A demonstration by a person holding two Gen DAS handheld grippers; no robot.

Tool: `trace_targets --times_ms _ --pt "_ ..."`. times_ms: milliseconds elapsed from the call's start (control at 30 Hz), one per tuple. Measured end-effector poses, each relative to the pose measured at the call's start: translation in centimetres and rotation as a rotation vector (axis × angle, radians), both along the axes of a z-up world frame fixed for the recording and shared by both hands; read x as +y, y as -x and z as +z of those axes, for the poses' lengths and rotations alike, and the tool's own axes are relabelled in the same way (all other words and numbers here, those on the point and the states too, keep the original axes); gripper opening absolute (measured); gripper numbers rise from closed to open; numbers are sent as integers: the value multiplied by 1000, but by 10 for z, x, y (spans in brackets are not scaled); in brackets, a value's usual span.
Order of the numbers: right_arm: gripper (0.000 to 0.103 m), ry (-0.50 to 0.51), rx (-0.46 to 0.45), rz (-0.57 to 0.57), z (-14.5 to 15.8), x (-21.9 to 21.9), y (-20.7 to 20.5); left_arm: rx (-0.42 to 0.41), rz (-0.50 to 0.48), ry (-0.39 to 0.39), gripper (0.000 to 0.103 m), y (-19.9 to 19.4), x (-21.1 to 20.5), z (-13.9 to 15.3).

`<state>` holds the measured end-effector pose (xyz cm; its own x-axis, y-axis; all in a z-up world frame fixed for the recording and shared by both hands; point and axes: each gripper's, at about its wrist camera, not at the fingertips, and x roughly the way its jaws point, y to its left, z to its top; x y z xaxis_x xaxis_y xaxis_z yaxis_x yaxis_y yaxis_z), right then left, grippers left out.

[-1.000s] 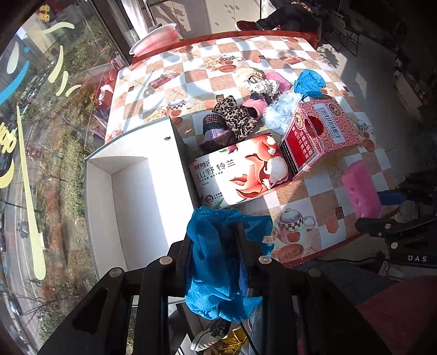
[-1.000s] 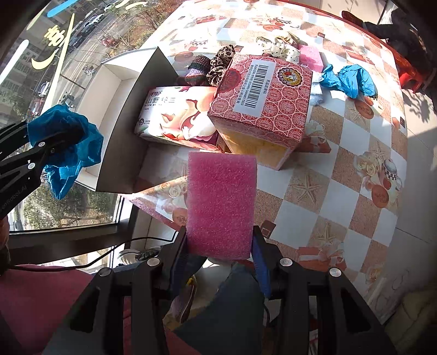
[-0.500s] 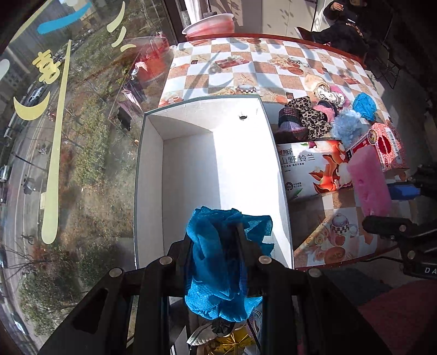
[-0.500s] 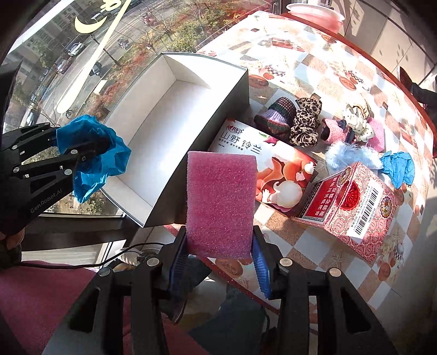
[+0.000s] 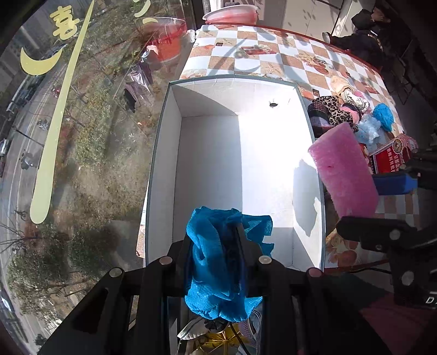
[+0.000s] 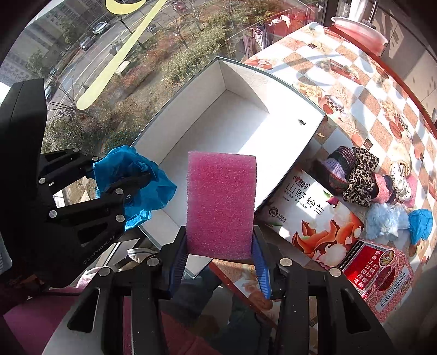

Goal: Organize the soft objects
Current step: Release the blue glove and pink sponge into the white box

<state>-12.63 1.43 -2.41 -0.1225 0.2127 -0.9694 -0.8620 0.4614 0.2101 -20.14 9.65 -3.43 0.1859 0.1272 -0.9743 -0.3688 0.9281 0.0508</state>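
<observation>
We see the blue cloth point(image 5: 218, 262) bunched between the left gripper point(image 5: 217, 245), its jaws pinched nearly shut on it, above the near end of the white box point(image 5: 164, 169). The pink sponge point(image 6: 221, 204) stands clamped in the right gripper point(image 6: 220, 252), over the box's right rim.

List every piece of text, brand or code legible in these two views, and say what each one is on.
"山野铃兰": large black characters on the white tissue pack.
"GenRobot.AI": embossed on the left gripper body.
Yellow character "喜": decal on the window glass.
Red box: white characters and a barcode, too small and skewed to read.
Tissue pack's smaller print and round logos: unreadable.
</observation>
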Motion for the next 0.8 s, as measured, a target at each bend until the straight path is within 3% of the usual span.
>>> trace_targets --times_ms 800 --pt "45 89 -21 35 -12 15 7 -19 39 65 28 1 15 -18"
